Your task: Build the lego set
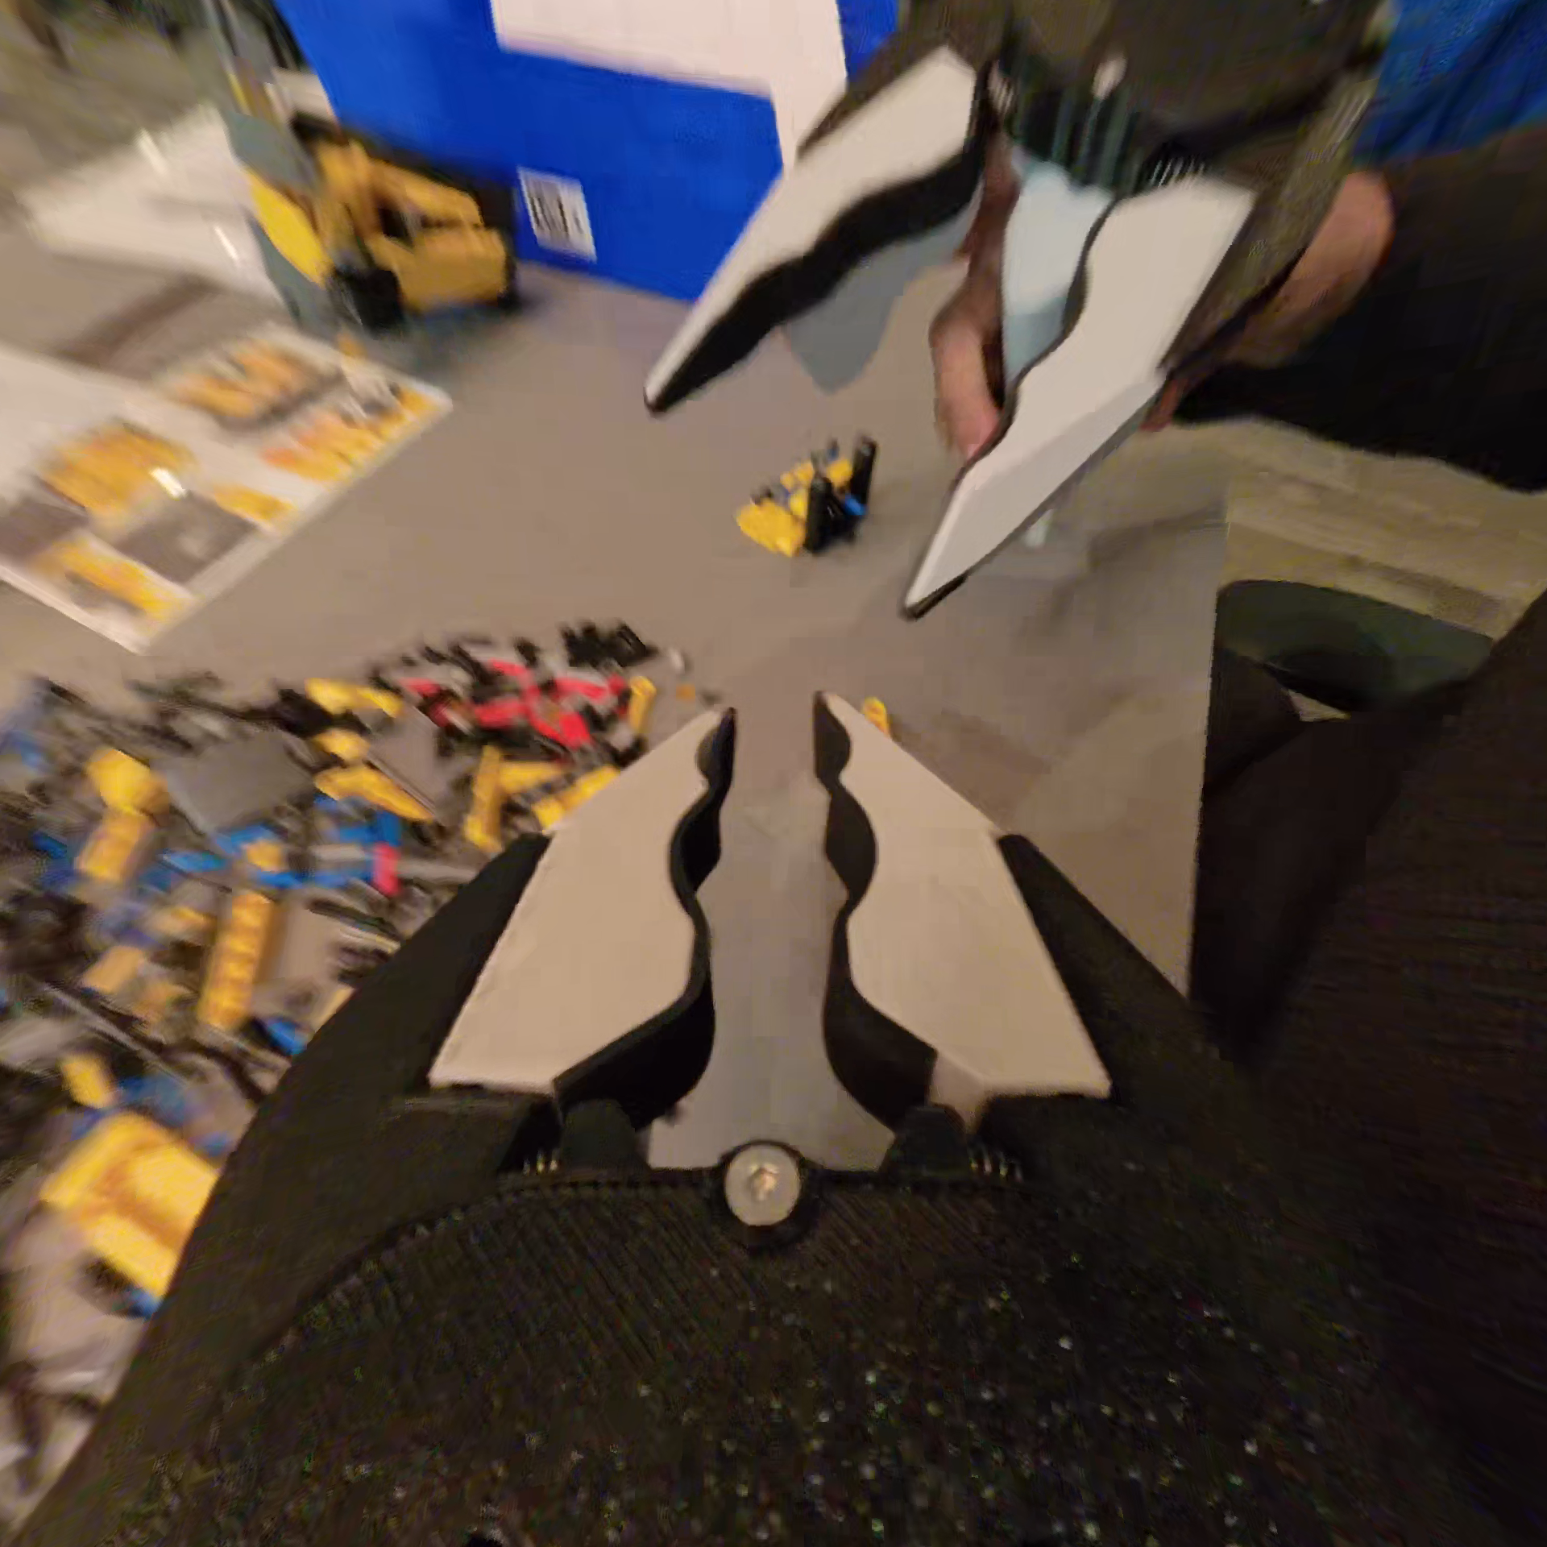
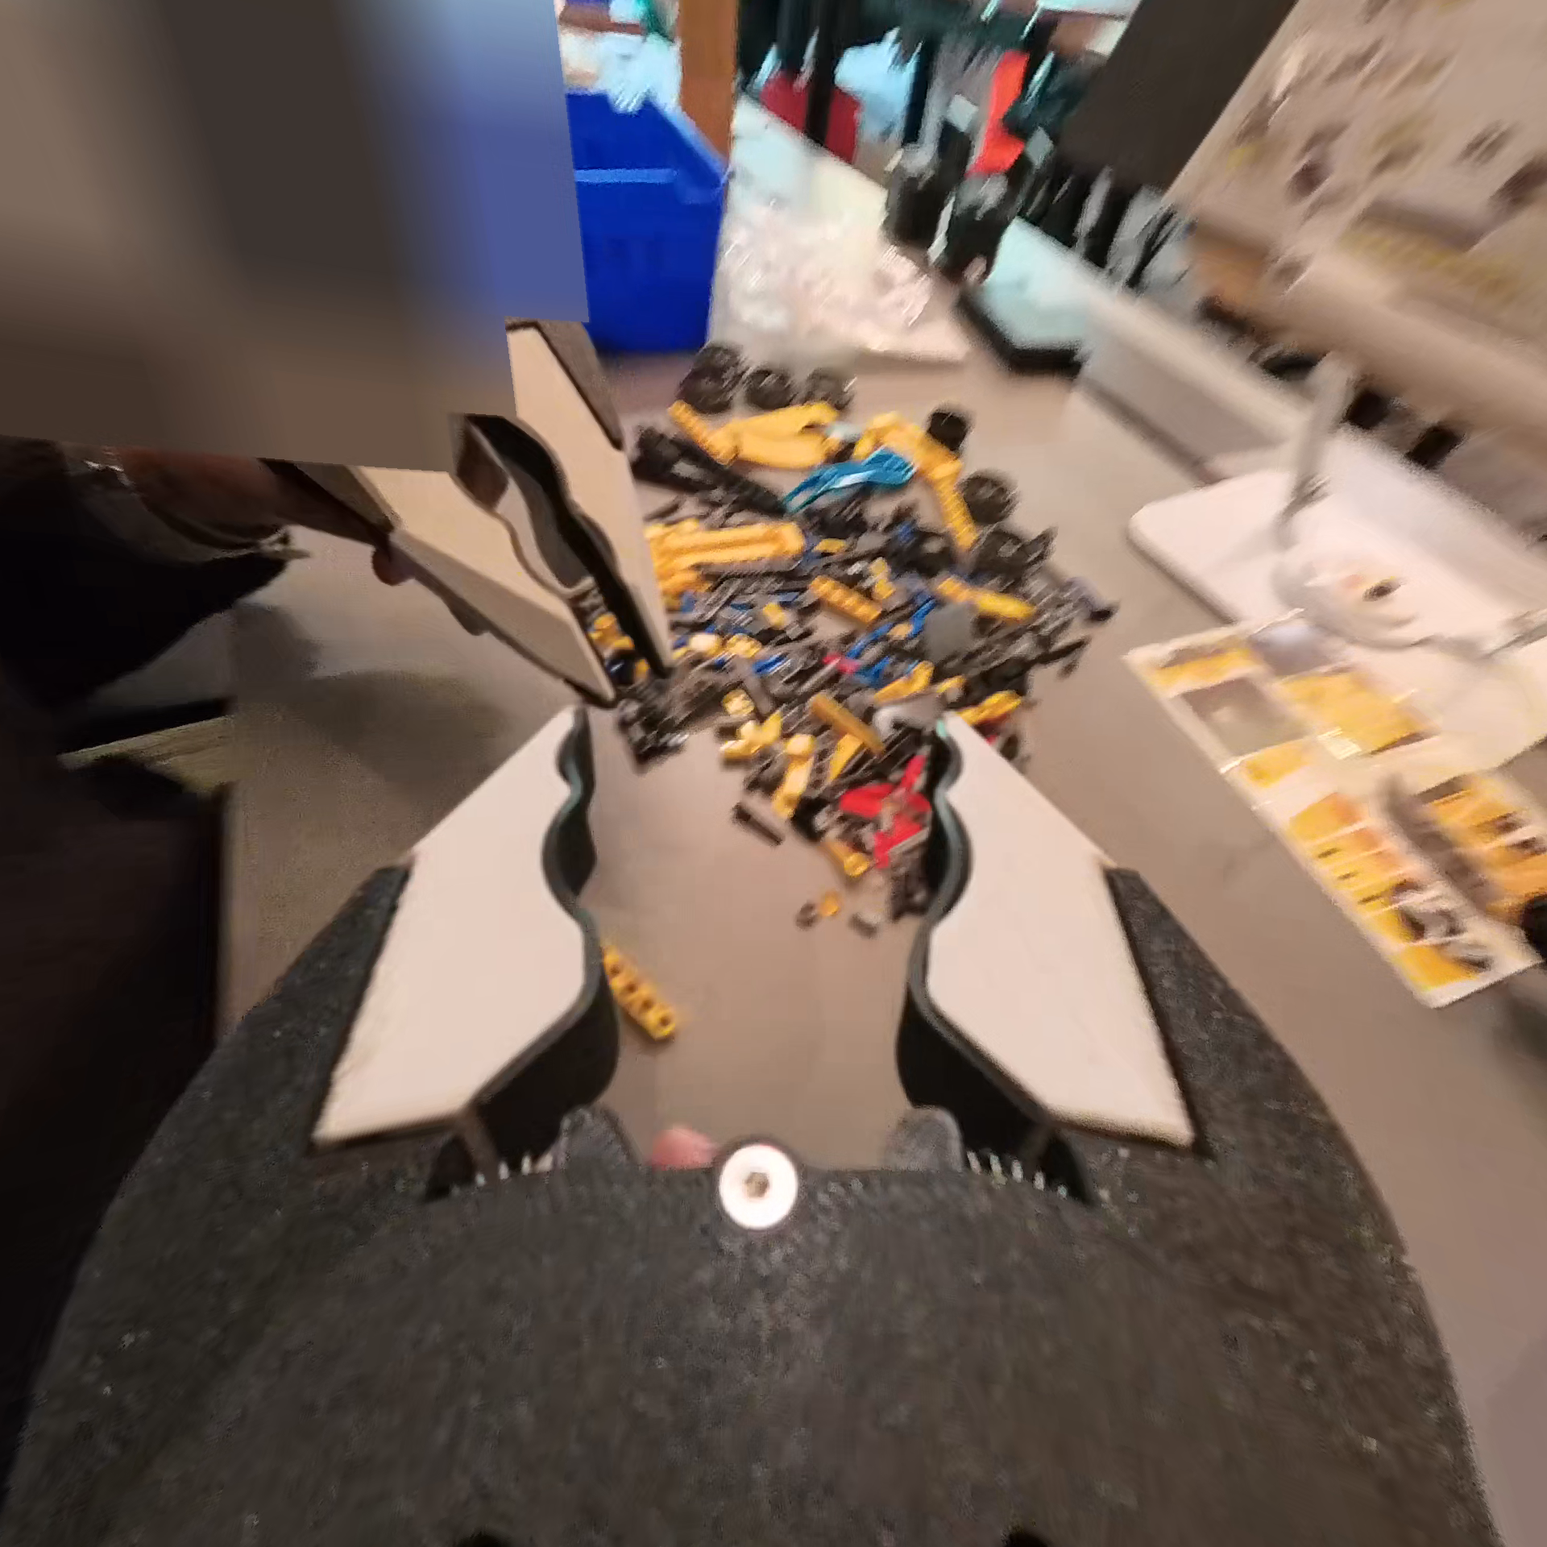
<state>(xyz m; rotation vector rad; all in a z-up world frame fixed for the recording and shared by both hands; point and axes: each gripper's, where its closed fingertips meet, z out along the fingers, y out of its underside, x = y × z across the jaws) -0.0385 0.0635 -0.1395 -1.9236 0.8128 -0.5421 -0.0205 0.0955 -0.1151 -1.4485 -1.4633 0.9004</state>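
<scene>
My left gripper (image 1: 774, 711) hovers over the grey table (image 1: 544, 536), its jaws a narrow gap apart with nothing between them. A loose pile of yellow, black, blue and red building pieces (image 1: 293, 837) lies just left of it. My right gripper (image 1: 787, 502) is wide open and empty at the upper right, above a small yellow, black and blue assembly (image 1: 808, 502). In the right wrist view my right gripper (image 2: 763, 724) faces the pile (image 2: 837, 628). A yellow holed beam (image 2: 640, 992) lies by its left finger. The left gripper (image 2: 634, 680) points down at the pile's left edge.
An open instruction booklet (image 1: 167, 469) lies at the left, also visible in the right wrist view (image 2: 1306, 795). A partly built yellow vehicle (image 1: 393, 234) and a blue bin (image 1: 586, 125) stand at the back. Clear plastic bags (image 2: 820, 276) lie beyond the pile. A black chair (image 1: 1339, 837) is at the right.
</scene>
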